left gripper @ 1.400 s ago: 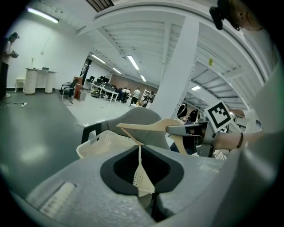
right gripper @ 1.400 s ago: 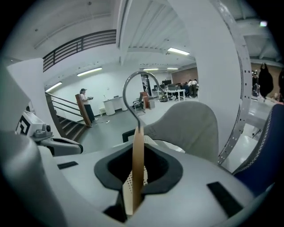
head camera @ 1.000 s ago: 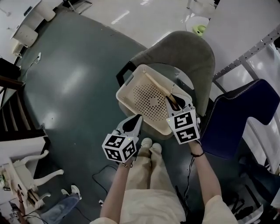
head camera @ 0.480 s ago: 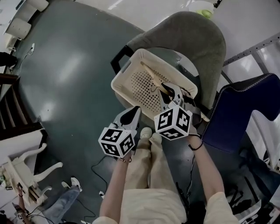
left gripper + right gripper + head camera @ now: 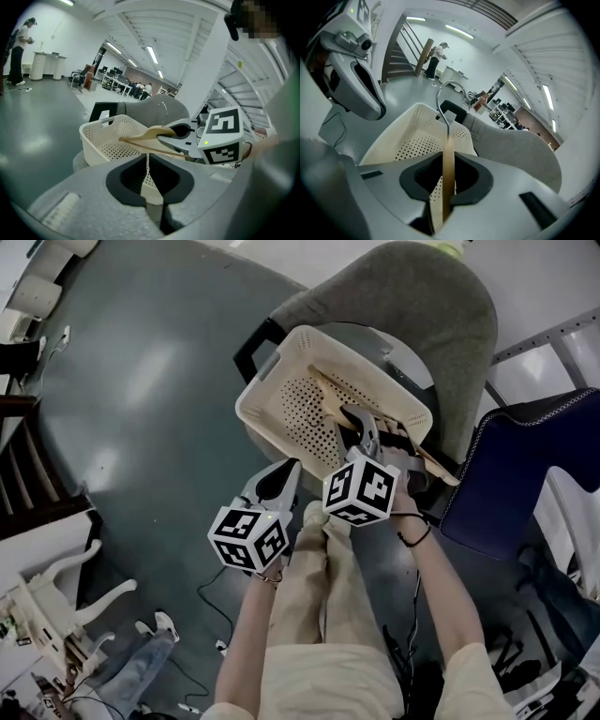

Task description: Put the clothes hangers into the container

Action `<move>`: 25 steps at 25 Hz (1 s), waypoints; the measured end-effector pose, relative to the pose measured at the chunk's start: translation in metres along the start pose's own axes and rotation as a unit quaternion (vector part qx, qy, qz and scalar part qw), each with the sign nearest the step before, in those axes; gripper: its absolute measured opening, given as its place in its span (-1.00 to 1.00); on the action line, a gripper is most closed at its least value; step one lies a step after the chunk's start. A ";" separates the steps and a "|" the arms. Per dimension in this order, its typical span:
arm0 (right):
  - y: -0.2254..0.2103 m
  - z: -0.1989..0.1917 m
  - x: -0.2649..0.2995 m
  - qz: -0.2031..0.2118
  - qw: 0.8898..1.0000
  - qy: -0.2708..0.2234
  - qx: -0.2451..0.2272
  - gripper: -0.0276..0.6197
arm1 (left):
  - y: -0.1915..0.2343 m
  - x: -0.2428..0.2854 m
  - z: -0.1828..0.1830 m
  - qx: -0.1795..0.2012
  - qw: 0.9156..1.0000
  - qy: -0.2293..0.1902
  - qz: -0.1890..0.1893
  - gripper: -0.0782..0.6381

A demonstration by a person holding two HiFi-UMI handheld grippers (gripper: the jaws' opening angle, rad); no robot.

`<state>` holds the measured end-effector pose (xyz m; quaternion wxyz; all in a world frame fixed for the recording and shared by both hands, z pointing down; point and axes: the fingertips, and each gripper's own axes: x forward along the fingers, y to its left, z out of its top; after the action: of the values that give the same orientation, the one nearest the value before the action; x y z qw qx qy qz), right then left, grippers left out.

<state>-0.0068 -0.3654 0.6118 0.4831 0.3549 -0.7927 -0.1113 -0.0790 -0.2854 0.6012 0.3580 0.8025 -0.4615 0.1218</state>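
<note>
Wooden, with a metal hook point(image 5: 443, 101), the clothes hanger point(image 5: 330, 390) was clamped edge-on between the jaws of the right gripper point(image 5: 359, 427), which pinched the wood close to its middle. From where I stood, it hung slantwise over the far right side of the cream plastic basket point(image 5: 265, 374). One arm reached in above the perforated bottom and the other stuck out past the rim towards the person's right. Whether the wood touched the basket anywhere I could not tell. The basket itself sat on the seat of a grey padded chair point(image 5: 422, 306), with a dark blue chair point(image 5: 525, 456) just beside it on the grey-green floor point(image 5: 141, 381). The left gripper point(image 5: 286, 476) was lower, near the basket's closest corner but apart from it, pointing towards its side wall. Its jaws were pressed together with nothing between them. The person stood right at the chair in pale trousers point(image 5: 314, 615), looking down over both tools.
</note>
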 end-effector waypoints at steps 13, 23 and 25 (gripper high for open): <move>0.030 -0.003 0.008 0.012 1.000 0.000 -0.026 -0.69 | 0.006 -0.002 -0.009 -0.006 1.000 0.004 0.007 -0.70; 0.058 -0.012 0.017 0.022 0.997 0.019 -0.075 -0.62 | 0.008 -0.007 -0.017 -0.013 1.000 0.004 0.011 -0.70; 0.061 -0.013 0.019 0.023 0.996 0.021 -0.081 -0.61 | 0.009 -0.008 -0.018 -0.015 1.000 0.004 0.012 -0.70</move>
<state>-0.0288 -0.3315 0.6634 0.5292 0.2982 -0.7788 -0.1566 -0.0882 -0.2710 0.6140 0.3699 0.7911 -0.4715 0.1225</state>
